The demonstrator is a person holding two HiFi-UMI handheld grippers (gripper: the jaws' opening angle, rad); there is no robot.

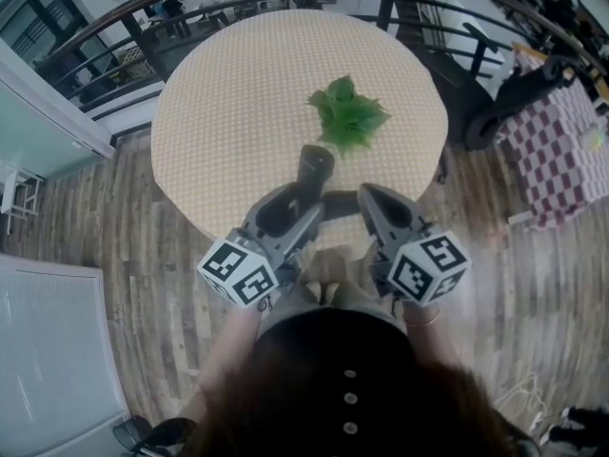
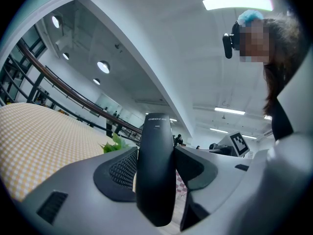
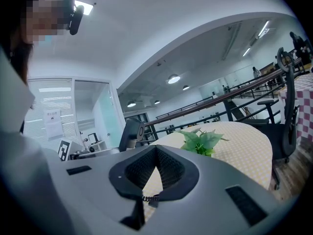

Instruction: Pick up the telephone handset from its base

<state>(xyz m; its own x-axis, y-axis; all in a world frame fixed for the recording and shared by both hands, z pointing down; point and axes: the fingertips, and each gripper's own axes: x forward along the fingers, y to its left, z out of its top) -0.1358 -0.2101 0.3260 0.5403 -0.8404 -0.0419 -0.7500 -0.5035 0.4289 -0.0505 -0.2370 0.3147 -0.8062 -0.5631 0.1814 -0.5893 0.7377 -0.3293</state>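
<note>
From the head view, you are holding the long black plastic telephone handset (image 1: 315, 168) upright at the near edge of the round table with the beige checked cloth (image 1: 219, 103). Your left gripper (image 1: 303, 196) is pinching its lower part. Your right gripper (image 1: 367, 198) is sitting just to the right of it, and a dark shape (image 1: 340, 204) lies between the two. Whether that is the base, I cannot tell. The leafy green plant (image 1: 349, 112) is standing farther off.

In the left gripper view, both jaws are pressing flat on the handset's sides, and most of its length is rising above them. So low a grip is likely to let the handset pivot or slide if you tilt it quickly.

In the right gripper view, the jaws are pressed together on nothing. A thin black coiled cord (image 3: 148, 198) is showing just beneath them. With the base unheld, a taut cord could drag it or tug the handset loose.
</note>
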